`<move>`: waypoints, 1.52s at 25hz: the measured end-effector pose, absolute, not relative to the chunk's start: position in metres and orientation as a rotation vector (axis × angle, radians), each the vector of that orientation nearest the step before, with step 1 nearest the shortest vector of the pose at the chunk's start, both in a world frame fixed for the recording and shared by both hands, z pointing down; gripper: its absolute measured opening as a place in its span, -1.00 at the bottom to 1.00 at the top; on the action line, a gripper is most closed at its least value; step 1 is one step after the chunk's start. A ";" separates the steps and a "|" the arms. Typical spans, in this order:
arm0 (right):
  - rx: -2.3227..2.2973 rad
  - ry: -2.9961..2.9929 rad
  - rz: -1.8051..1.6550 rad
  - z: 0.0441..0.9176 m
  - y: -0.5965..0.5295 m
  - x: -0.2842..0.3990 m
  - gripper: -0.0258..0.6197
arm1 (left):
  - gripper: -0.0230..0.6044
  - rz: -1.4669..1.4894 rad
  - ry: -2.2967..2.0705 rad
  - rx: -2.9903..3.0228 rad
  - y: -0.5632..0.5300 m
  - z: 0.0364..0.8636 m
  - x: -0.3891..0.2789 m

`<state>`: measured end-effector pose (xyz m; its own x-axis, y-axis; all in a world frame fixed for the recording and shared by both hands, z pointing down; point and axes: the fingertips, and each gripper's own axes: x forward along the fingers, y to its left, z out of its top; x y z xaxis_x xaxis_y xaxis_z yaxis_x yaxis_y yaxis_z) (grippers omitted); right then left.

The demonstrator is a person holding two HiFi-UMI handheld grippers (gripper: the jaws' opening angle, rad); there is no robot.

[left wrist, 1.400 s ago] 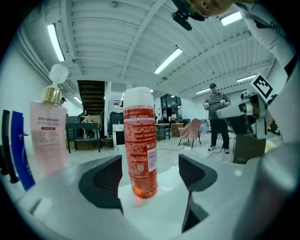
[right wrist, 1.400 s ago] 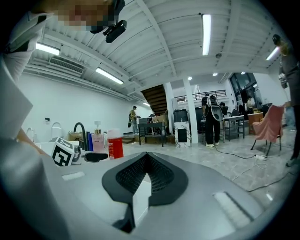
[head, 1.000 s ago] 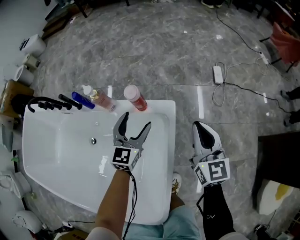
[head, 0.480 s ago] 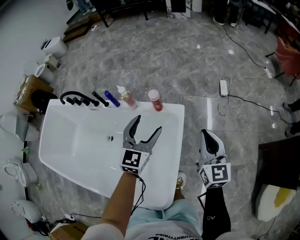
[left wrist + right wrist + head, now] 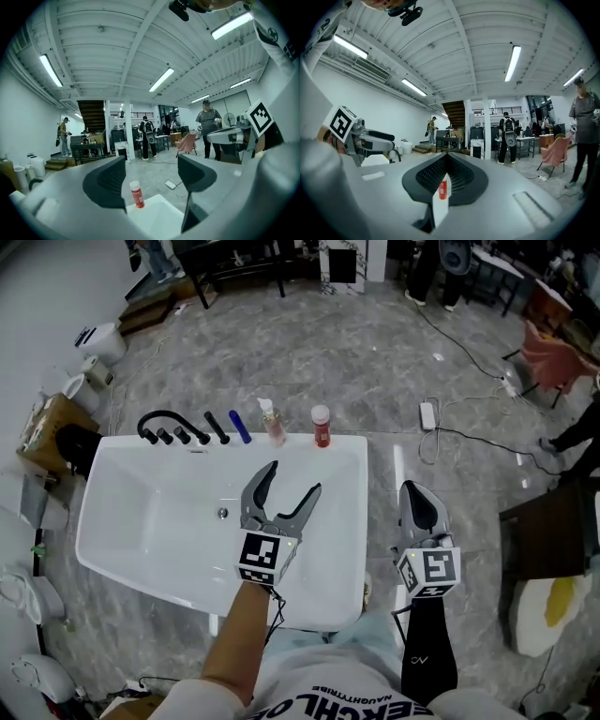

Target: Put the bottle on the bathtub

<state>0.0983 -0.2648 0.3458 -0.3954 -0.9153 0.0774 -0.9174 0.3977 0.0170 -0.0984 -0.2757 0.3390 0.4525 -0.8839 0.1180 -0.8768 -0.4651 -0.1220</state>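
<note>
The red bottle (image 5: pixel 321 426) stands upright on the far rim of the white bathtub (image 5: pixel 141 521), near its right corner. Its label is too small to read. To its left along the same rim stand a clear pump bottle (image 5: pixel 272 422), a blue stick-shaped item (image 5: pixel 240 426) and a black faucet set (image 5: pixel 173 427). What the blue item is cannot be made out.

The left hand-held gripper (image 5: pixel 293 479) hovers over the tub's right half with its jaws spread wide and nothing between them. In the left gripper view (image 5: pixel 150 173) the red bottle (image 5: pixel 136 194) shows far off through the gap, on the tub's corner (image 5: pixel 157 215), well apart from both jaws. The person's forearm and shirt cover the near rim of the tub in the head view.

The right hand-held gripper (image 5: pixel 415 491) hangs over the grey marble floor (image 5: pixel 375 343), just beside the tub's right edge. Its jaws are pressed together at the tips and hold nothing. In the right gripper view (image 5: pixel 447 157) only a thin slit lower down stays free, and a sliver of the red bottle (image 5: pixel 442 190) shows through it in the distance.

A white power strip (image 5: pixel 427 414) with a cable lies on the floor beyond the tub.
</note>
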 end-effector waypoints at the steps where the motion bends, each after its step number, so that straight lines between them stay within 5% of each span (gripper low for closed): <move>1: 1.689 -2.568 0.036 0.338 -0.255 0.093 -0.83 | 0.22 -0.236 1.589 -2.653 -0.264 0.330 -0.101; 9: 1.634 -2.577 -0.082 0.289 -0.200 0.049 -0.83 | -0.17 -0.165 1.515 -2.586 -0.201 0.270 -0.125; 17: 1.587 -2.528 -0.187 0.263 -0.163 0.025 -0.83 | -0.92 -0.164 1.507 -2.563 -0.165 0.244 -0.140; 38: 1.572 -2.585 -0.234 0.248 -0.153 0.033 -0.83 | -0.92 -0.124 1.486 -2.537 -0.152 0.216 -0.124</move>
